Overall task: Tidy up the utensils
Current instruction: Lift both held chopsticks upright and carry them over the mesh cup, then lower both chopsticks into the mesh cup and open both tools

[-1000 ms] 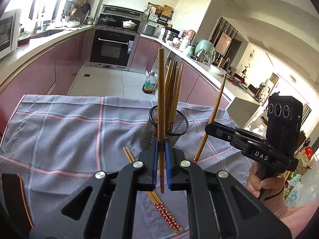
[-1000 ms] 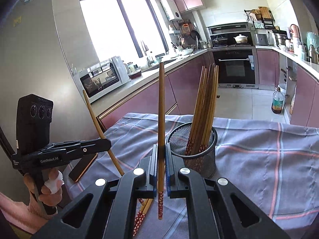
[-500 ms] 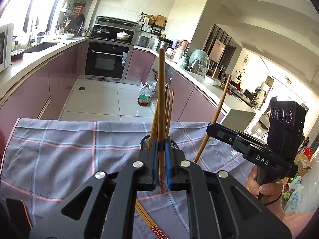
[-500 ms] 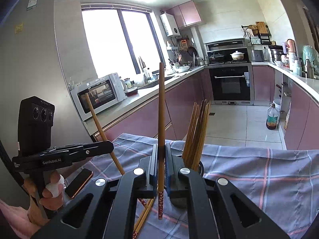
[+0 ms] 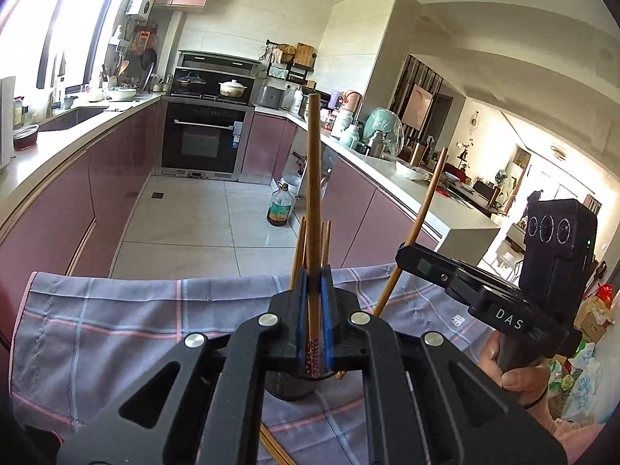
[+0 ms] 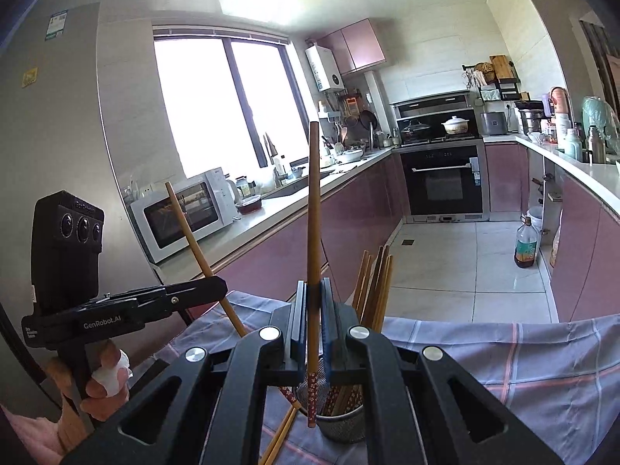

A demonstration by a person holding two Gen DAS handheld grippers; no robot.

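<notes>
My left gripper (image 5: 313, 302) is shut on an upright wooden chopstick (image 5: 313, 193); its patterned lower end hangs over the black mesh holder (image 5: 288, 387), mostly hidden under the jaws. My right gripper (image 6: 313, 310) is shut on another upright chopstick (image 6: 313, 213), whose patterned tip hangs at the holder's (image 6: 341, 428) rim. Several chopsticks (image 6: 374, 283) stand in the holder. Each gripper shows in the other's view: the right one (image 5: 407, 254) and the left one (image 6: 217, 288), each with its chopstick slanting.
A grey checked cloth (image 5: 116, 321) covers the table. A loose pair of chopsticks (image 6: 281, 434) lies on it beside the holder, also in the left view (image 5: 273, 447). Kitchen counters and an oven (image 5: 203, 139) lie beyond the table's far edge.
Both grippers have moved in over the holder with their chopsticks. The holder has slid under the jaws in both views and the cameras have tilted upward.
</notes>
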